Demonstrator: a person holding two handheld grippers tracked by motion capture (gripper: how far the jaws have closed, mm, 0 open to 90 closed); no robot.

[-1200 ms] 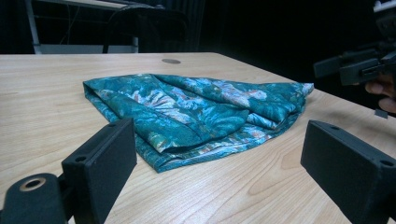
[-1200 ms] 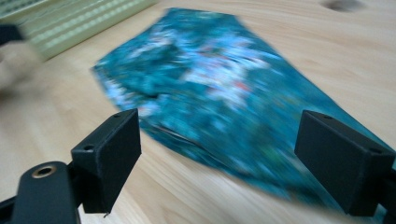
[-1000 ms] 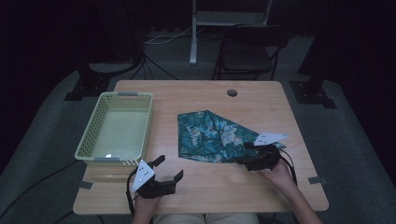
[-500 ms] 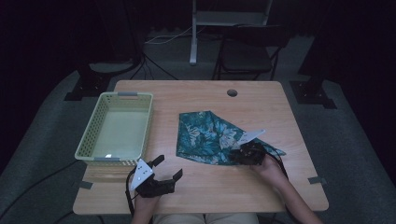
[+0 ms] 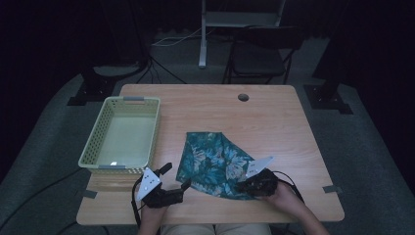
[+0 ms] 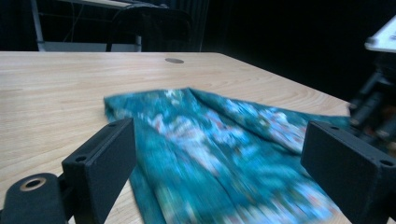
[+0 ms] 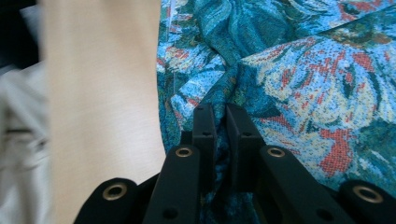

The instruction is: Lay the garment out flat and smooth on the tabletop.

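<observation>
A teal cloth with a leaf and flower print (image 5: 214,163) lies folded on the wooden table (image 5: 205,105), near its front edge. My right gripper (image 5: 243,186) is shut on the cloth's front right part; in the right gripper view the jaws pinch a fold of the cloth (image 7: 299,79) at my right gripper (image 7: 218,112). My left gripper (image 5: 176,178) stands open at the cloth's front left corner, low over the table. In the left gripper view the cloth (image 6: 224,140) lies ahead between the spread jaws of my left gripper (image 6: 219,154), apart from them.
A pale green plastic basket (image 5: 122,134) with nothing in it sits on the table's left side. A round cable hole (image 5: 243,97) is at the table's back. A folding chair (image 5: 264,49) and stand legs are behind the table. Bare wood lies to the right of the cloth.
My right gripper has dragged the cloth's right corner leftward and toward the front edge, folding the cloth narrower. My left gripper has stayed open in place.
</observation>
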